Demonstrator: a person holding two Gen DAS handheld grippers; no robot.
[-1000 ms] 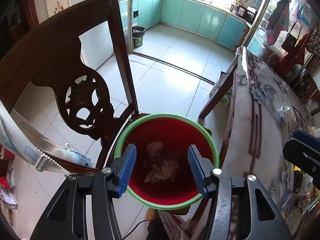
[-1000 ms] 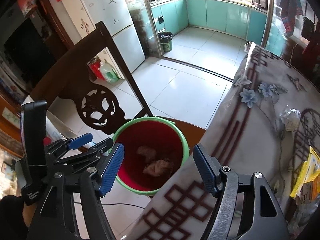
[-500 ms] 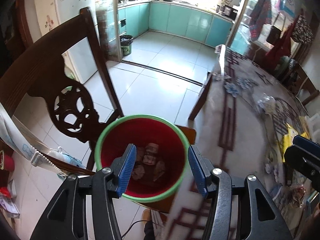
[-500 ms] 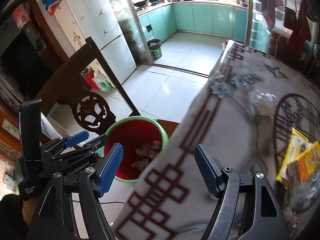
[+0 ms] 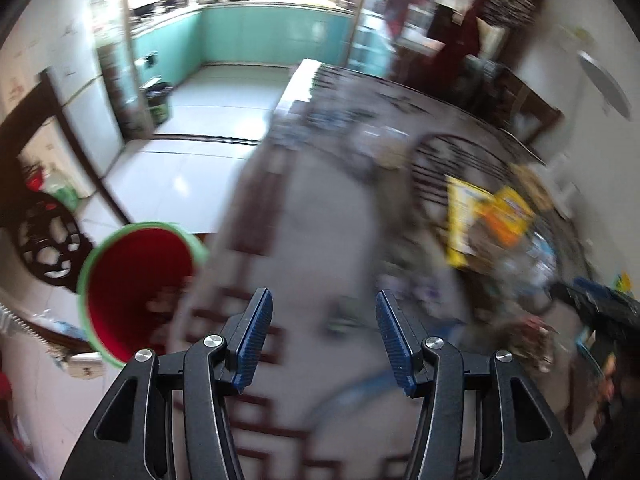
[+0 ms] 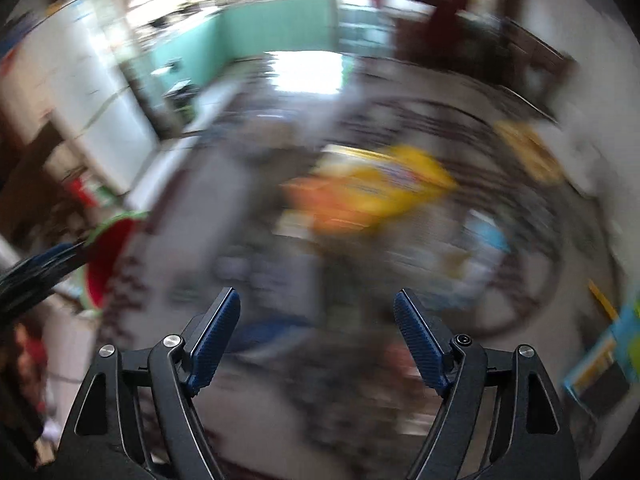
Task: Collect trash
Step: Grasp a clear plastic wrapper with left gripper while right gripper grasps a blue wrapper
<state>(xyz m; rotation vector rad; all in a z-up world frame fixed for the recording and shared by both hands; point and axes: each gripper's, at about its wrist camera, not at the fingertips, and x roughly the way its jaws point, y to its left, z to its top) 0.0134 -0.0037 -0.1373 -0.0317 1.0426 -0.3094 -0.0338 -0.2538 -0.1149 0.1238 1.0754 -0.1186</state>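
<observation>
Both claws gaping, nothing between: left claw [image 5: 324, 340], right claw [image 6: 316, 336] just widening. Blurred view; prob. yellow wrapper [image 6: 384, 188] next. Risk: knocking clutter off surface [image 5: 320, 240].

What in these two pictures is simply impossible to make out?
- Left wrist view: the red bucket's contents, hidden by the table edge and blur.
- Right wrist view: the print on the yellow packet, smeared by motion blur.
- Right wrist view: the colourful item at the right edge, cut off and blurred.
</observation>
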